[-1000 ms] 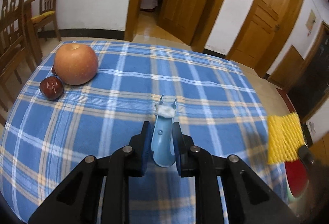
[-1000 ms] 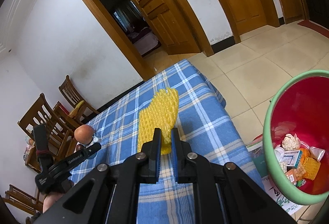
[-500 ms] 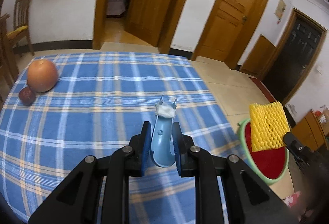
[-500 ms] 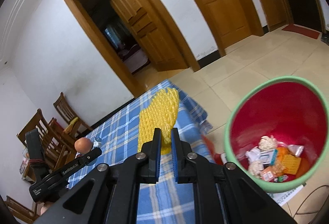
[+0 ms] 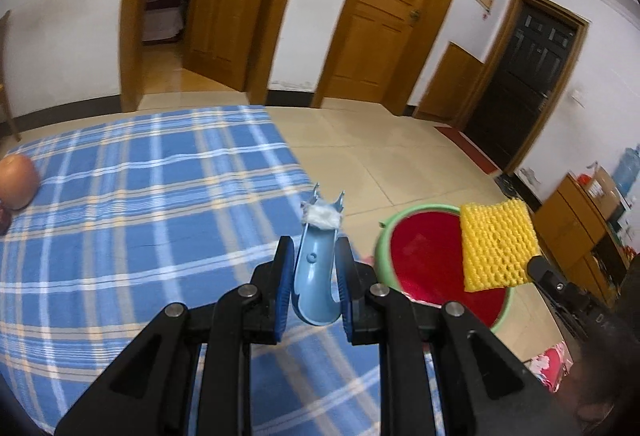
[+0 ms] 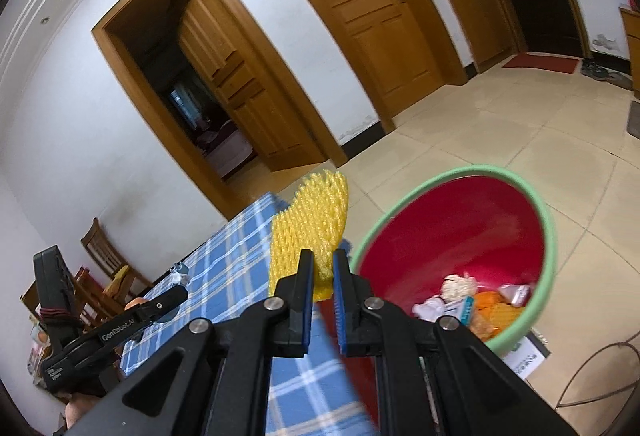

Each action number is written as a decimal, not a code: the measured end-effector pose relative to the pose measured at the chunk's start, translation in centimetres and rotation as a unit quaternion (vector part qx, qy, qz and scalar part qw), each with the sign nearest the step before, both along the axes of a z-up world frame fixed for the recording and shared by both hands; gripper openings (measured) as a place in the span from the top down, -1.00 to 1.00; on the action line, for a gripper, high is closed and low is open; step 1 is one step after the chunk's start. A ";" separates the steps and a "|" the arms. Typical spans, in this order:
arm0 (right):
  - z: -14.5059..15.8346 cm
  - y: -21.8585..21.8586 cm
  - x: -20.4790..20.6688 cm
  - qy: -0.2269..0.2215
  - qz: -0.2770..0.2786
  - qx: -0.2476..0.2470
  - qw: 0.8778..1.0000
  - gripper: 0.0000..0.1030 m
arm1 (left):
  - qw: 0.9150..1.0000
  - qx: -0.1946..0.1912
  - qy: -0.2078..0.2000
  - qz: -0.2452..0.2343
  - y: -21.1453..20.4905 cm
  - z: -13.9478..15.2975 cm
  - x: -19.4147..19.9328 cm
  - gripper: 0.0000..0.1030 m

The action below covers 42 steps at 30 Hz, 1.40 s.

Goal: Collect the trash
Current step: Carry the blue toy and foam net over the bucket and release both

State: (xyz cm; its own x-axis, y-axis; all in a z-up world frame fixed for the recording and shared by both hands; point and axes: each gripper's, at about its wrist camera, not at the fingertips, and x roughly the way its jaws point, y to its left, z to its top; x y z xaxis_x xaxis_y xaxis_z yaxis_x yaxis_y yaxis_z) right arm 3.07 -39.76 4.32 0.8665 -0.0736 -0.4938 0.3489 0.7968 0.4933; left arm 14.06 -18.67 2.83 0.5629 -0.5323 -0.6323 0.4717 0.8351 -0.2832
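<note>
Clamping a blue plastic piece [image 5: 316, 276], left gripper [image 5: 314, 288]; right gripper [image 6: 323, 288] pinching yellow foam net [image 6: 308, 232].

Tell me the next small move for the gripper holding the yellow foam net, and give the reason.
Probably carry the right gripper a little further until the yellow foam net hangs over the red bin, then open. Its jaws are shut on the net's lower end, and in its own view the net hangs left of the bin's green rim, over the table edge.
</note>
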 end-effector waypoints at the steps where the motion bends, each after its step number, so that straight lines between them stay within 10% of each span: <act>1: -0.1 -0.4 -0.3 0.001 -0.005 0.001 1.000 0.79 | 1.000 0.000 0.001 -0.007 -0.6 0.0 -0.2 0.61; 42: -4.4 -6.6 -3.5 0.050 -0.087 0.020 0.995 0.33 | 0.987 0.069 0.050 -0.138 -15.0 -5.8 -1.2 0.61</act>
State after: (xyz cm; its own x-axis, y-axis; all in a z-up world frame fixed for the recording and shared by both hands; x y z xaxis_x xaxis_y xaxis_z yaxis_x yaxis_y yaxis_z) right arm -0.44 -46.37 -0.06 0.7885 -0.1979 -0.5824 0.5293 0.7005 0.4786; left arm 12.86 -33.64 -3.01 0.3400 -0.5619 -0.7541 0.6624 0.7123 -0.2321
